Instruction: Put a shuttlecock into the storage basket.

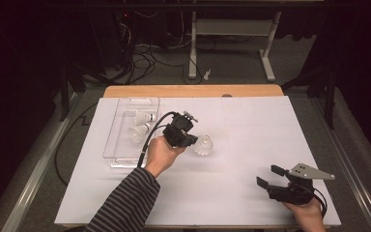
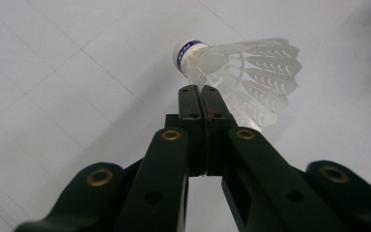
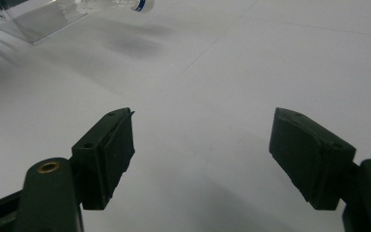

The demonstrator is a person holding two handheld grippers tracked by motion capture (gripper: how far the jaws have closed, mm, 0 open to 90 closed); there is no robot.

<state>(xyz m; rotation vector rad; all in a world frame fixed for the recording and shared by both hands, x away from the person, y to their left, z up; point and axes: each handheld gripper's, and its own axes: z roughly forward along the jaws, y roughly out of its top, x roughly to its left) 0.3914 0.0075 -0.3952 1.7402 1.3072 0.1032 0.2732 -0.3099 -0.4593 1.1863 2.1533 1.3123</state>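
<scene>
Your clear plastic rectangular tray point(image 1: 121, 157) holds two white feathered shuttlecocks point(image 1: 142, 124). Just right of the tray, your left tongs point(image 1: 192, 140) are clamped on a third white shuttlecock's point(image 2: 244, 77) skirt. Far right of it, your right tongs point(image 1: 269, 176) gape empty over the white counter point(image 1: 251, 125).

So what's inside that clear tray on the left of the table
The clear tray holds two white shuttlecocks, one nearer the far end. Its near end looks empty, though the left gripper and its cable cross the tray's right edge and hide a little of it.
</scene>
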